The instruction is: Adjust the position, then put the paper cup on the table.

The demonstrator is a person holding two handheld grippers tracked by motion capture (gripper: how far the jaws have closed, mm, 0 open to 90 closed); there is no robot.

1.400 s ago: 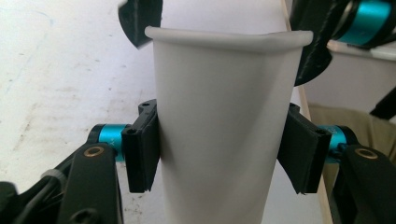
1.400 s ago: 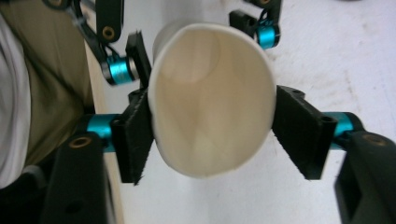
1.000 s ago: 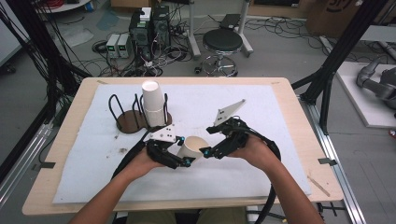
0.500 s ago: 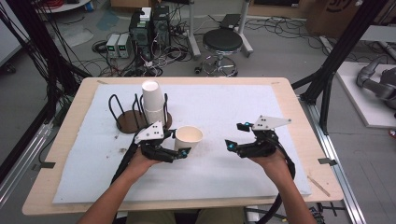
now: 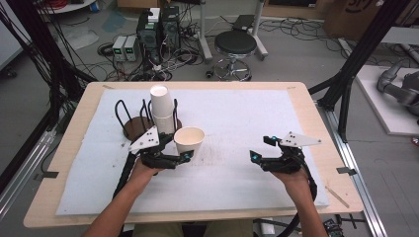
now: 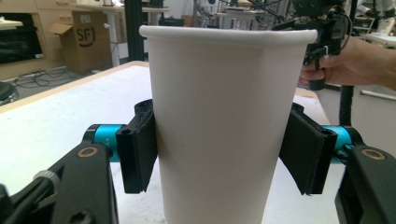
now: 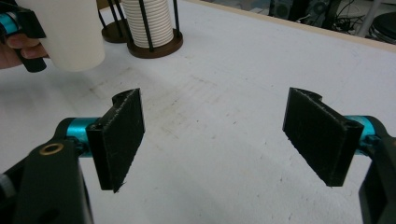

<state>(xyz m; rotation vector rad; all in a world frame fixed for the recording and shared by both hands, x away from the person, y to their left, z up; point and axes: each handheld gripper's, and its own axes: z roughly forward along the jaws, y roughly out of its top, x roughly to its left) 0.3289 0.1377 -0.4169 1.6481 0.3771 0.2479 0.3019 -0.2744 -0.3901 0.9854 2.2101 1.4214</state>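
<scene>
High view: the left gripper [image 5: 184, 157] held a single white paper cup [image 5: 189, 141] upright, its open mouth facing up, just in front of a dark round rack [image 5: 132, 129] of black wire posts. A stack of white cups [image 5: 162, 108] stood upside down in that rack, just beside the held cup. Both rested over a white mat [image 5: 237, 118] that covered most of the wooden table [image 5: 74, 118].

Left gripper view: the cup [image 6: 224, 121] stood between the two black jaws. Both pads lay against its sides, the left one flat against the wall and the right one meeting it at the edge, so the cup was still gripped. The jaws had just been opening slightly, with the cup between them. The base of the cup lay below the frame edge, so whether it touched the mat could not be told.

Right gripper view: the right gripper [image 7: 212, 126] hung above the bare mat [image 7: 224, 74], its jaws wide apart with nothing between them. In the high view this gripper [image 5: 262, 148] sat well apart from the cup, toward the right side of the table.
</scene>
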